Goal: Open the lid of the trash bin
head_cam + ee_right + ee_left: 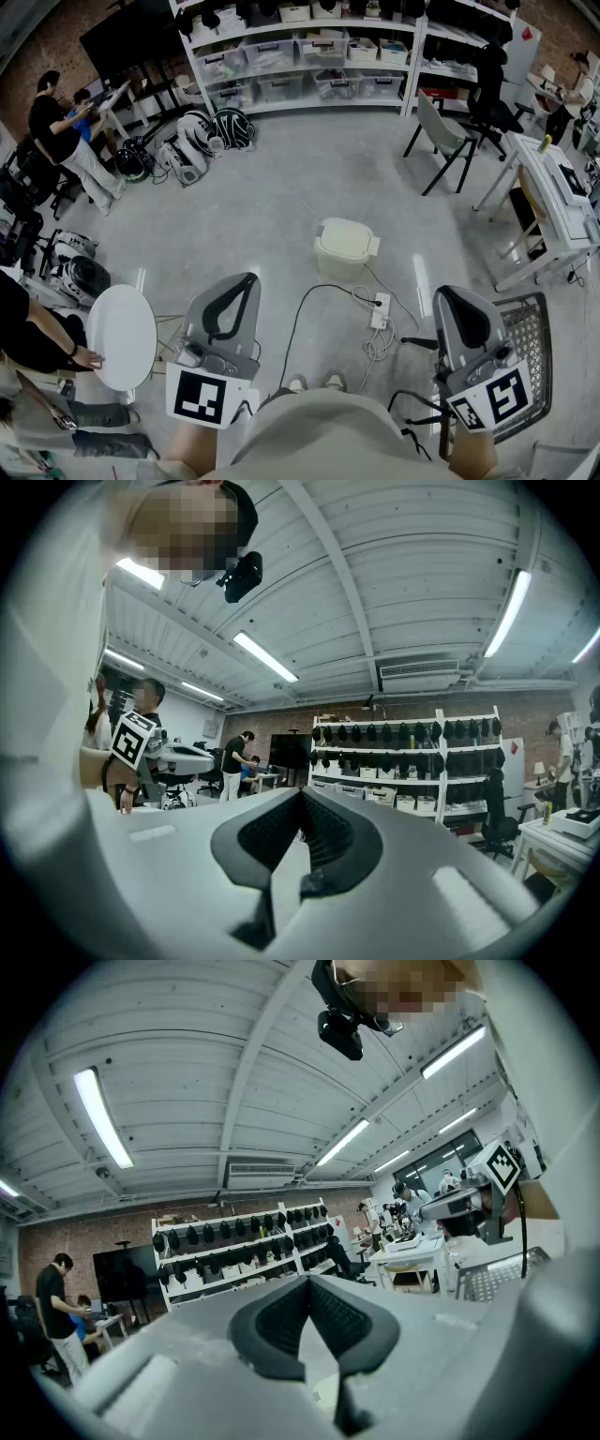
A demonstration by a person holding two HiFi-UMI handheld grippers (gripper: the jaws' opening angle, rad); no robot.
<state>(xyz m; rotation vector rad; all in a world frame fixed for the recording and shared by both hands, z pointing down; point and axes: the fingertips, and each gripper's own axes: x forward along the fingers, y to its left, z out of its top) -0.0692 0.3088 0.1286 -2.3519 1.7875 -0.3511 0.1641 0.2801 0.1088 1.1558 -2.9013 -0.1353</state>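
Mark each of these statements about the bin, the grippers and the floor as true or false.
1. The trash bin has its lid down. True.
2. The left gripper is clamped on the lid. False: its jaws are together on nothing, and it is held near the person, apart from the bin.
3. A white power strip lies on the floor between the bin and the person's feet. True.
4. The right gripper has its jaws wide apart. False: they meet at the tips with nothing between them.
5. The bin stands on a round table. False: it stands on the floor.
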